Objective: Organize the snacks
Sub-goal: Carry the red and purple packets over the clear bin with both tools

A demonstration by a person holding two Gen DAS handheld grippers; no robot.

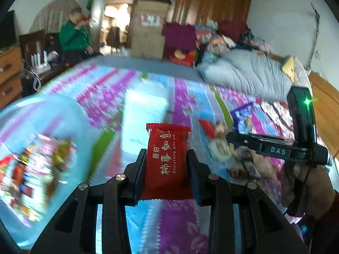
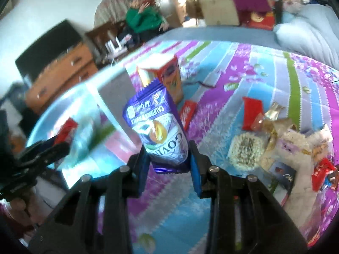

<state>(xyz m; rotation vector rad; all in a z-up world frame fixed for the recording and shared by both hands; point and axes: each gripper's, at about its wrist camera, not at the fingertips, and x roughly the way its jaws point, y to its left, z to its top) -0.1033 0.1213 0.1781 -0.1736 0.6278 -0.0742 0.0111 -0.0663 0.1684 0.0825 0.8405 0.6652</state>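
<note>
Both tools loaded. Left tool (image 1: 167, 165) is clamped on a red packet (image 1: 168, 160), held upright over the bed (image 1: 180, 222), jaws squeezing its lower half. Right tool (image 2: 169, 158) is clamped on a purple pouch (image 2: 159, 127), gripped at its bottom seam, print upside down to the camera. Landmark: the clear blue tub (image 1: 42, 114) on the bedspread. In the left view it sits left of the red packet and already holds a jumble of wrappers (image 1: 31, 169); a pale box (image 1: 144, 110) stands just right of the tub. In the right view an orange box (image 2: 169, 78) stands behind the pouch, a small red bar (image 2: 187, 114) lies beside it, and the loose snack pile (image 2: 275, 148) lies well to the right, away from the tub. My read: the step is a carry-and-drop into the tub, pile maybe partly cleared. To do it well: bring one tool over the tub rim at a time so they don't collide, get the packet fully inside the rim before releasing, drop low so it doesn't bounce out. The pouch is tall and held only at the seam, likely to swing; move it slowly and lay it flat. Frames are motion-blurred, so exact clearance to the rim can't be judged.
</note>
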